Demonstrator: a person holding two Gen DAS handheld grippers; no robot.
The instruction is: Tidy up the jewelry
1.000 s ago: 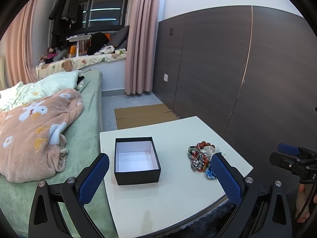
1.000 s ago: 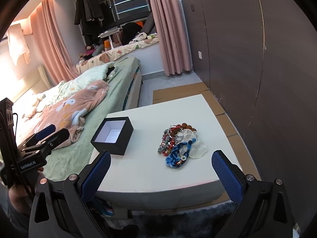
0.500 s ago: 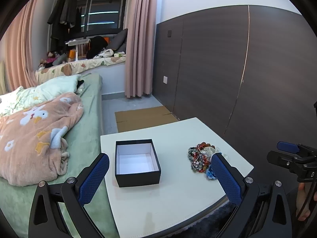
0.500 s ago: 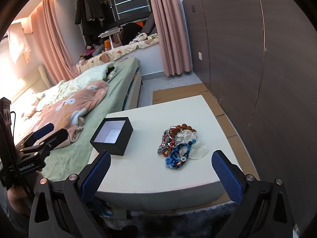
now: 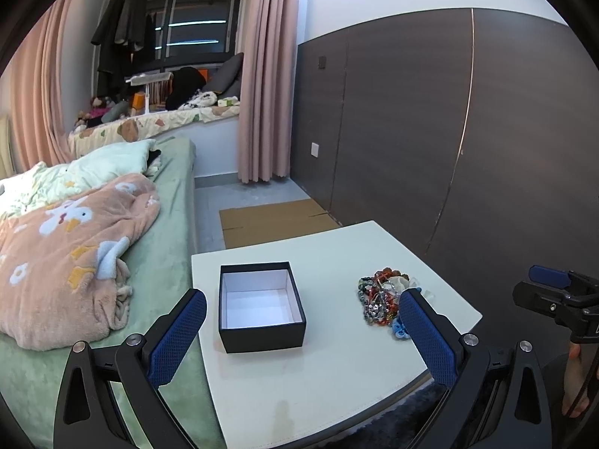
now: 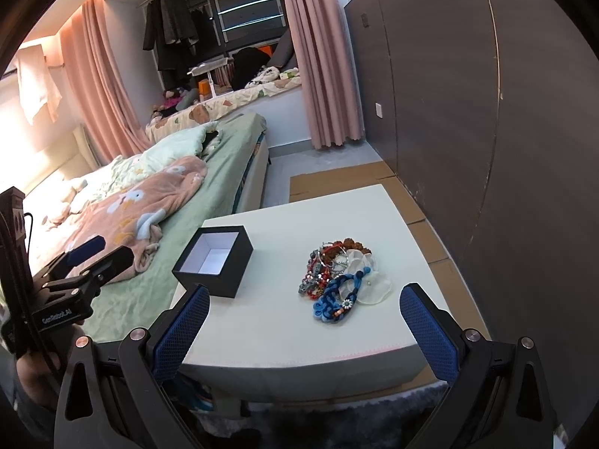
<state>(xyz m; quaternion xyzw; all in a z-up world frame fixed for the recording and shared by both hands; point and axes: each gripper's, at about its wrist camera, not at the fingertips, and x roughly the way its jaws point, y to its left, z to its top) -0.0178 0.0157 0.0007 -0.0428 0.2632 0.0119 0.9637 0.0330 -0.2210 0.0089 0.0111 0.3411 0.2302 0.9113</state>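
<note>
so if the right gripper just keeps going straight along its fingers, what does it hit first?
Probably the pile of jewelry on the white table: it sits almost centered between the open right gripper fingers. The black box lies left of that line. Depth is hard to judge in fisheye.

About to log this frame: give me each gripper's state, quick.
Left gripper: open, holding nothing.
Right gripper: open, holding nothing.
</note>
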